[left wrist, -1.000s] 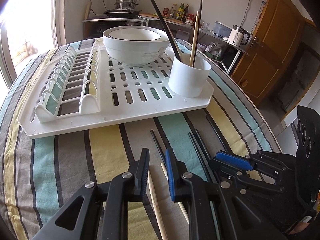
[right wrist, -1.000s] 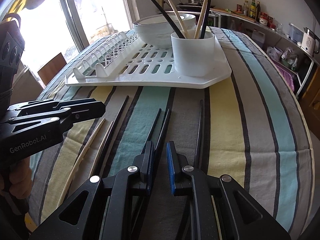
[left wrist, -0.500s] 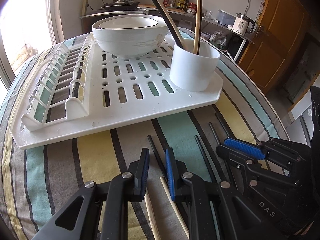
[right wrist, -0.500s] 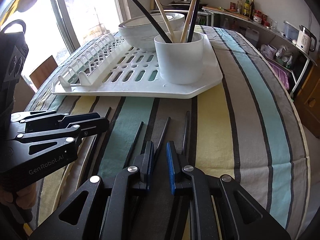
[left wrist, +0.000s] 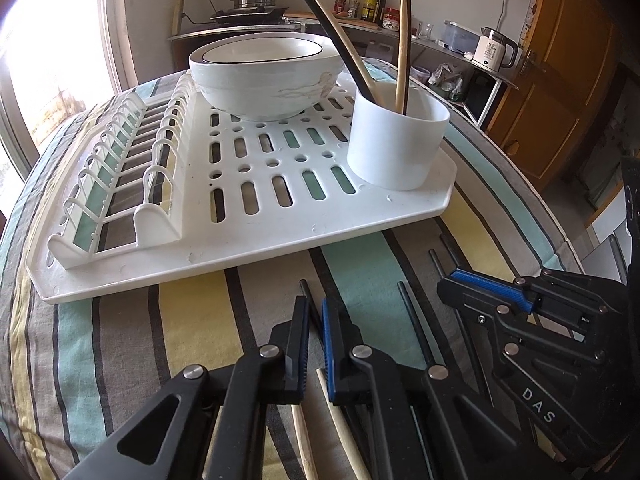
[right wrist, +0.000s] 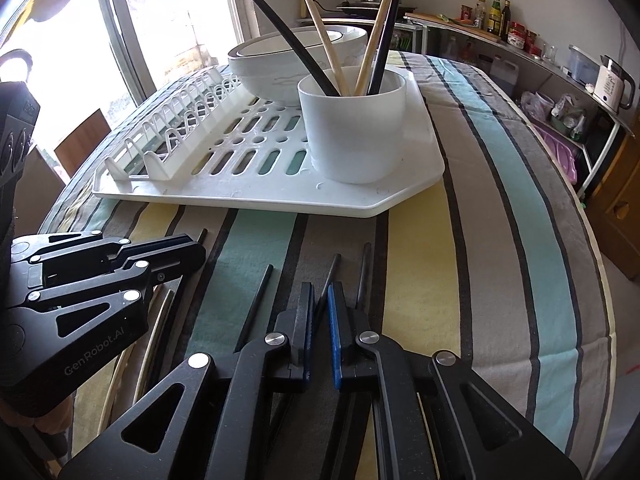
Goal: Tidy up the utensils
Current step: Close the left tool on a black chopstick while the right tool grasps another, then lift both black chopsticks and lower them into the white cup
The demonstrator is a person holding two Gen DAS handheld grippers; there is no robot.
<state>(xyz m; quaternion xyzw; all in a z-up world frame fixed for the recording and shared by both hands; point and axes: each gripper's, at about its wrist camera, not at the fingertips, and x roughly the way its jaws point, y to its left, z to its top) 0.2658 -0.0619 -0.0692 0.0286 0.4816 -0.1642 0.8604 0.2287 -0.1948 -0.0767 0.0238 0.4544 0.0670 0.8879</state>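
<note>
A white cup (left wrist: 396, 148) (right wrist: 356, 132) on the white drying rack (left wrist: 240, 248) (right wrist: 260, 200) holds several black and wooden chopsticks. More chopsticks lie loose on the striped cloth in front of the rack. My left gripper (left wrist: 315, 304) is low over the cloth, and its jaws are closing onto a black chopstick (left wrist: 306, 292) that runs between the pads. To its right, my right gripper (right wrist: 320, 292) is likewise closing its jaws on another black chopstick (right wrist: 332, 272). Each gripper shows in the other's view, the right gripper (left wrist: 452, 286) and the left gripper (right wrist: 196, 252).
A white bowl (left wrist: 264, 76) sits at the back of the rack, with plate slots on the left. Wooden chopsticks (left wrist: 340, 432) and further black chopsticks (right wrist: 256, 300) lie beside the held ones. The table edge drops off at right; shelves and a kettle (left wrist: 494, 50) stand beyond.
Both pairs of jaws have narrowed onto the black chopsticks between them. Both views have edged slightly closer to the rack.
</note>
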